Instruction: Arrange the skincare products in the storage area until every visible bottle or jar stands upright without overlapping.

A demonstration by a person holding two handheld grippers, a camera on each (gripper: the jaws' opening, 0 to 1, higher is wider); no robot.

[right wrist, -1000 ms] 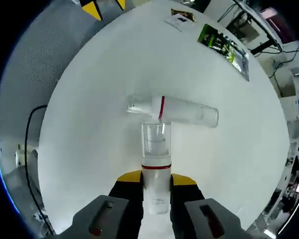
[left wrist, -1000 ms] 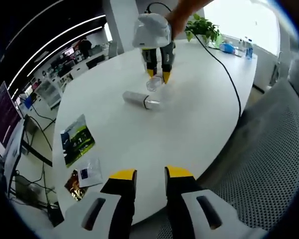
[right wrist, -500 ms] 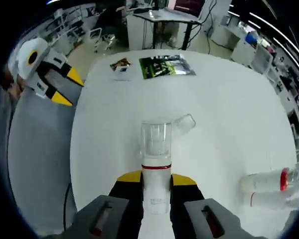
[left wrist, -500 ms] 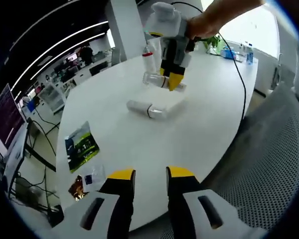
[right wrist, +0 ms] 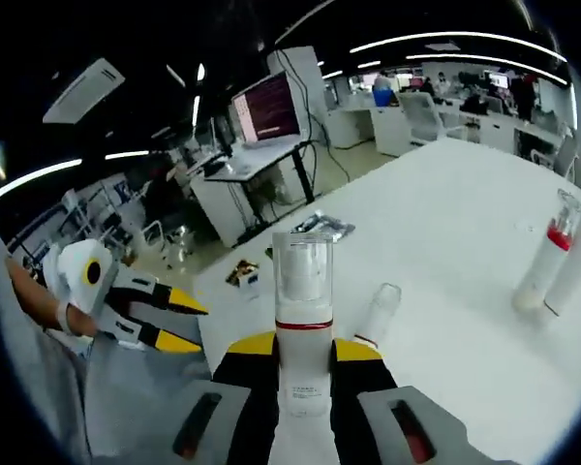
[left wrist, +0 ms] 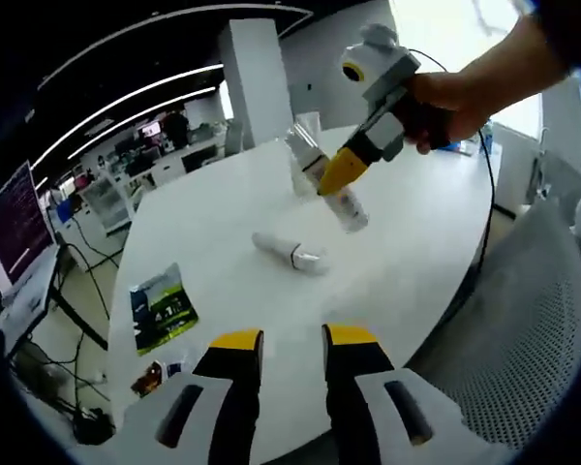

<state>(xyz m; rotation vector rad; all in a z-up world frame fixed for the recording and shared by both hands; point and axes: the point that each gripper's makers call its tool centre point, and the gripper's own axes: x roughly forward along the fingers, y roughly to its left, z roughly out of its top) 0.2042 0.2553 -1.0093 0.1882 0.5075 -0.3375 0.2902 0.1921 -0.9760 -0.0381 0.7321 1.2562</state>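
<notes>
Right gripper [right wrist: 303,354] holds bottle [right wrist: 302,320] clamped in its jaws above table [right wrist: 445,242]; left gripper [left wrist: 292,341] jaws apart.

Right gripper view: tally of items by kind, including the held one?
White skincare bottles with clear caps: 4 (held, lying, two upright)
Green foil packet: 1
Small sachets: 2
Total: 7
</notes>
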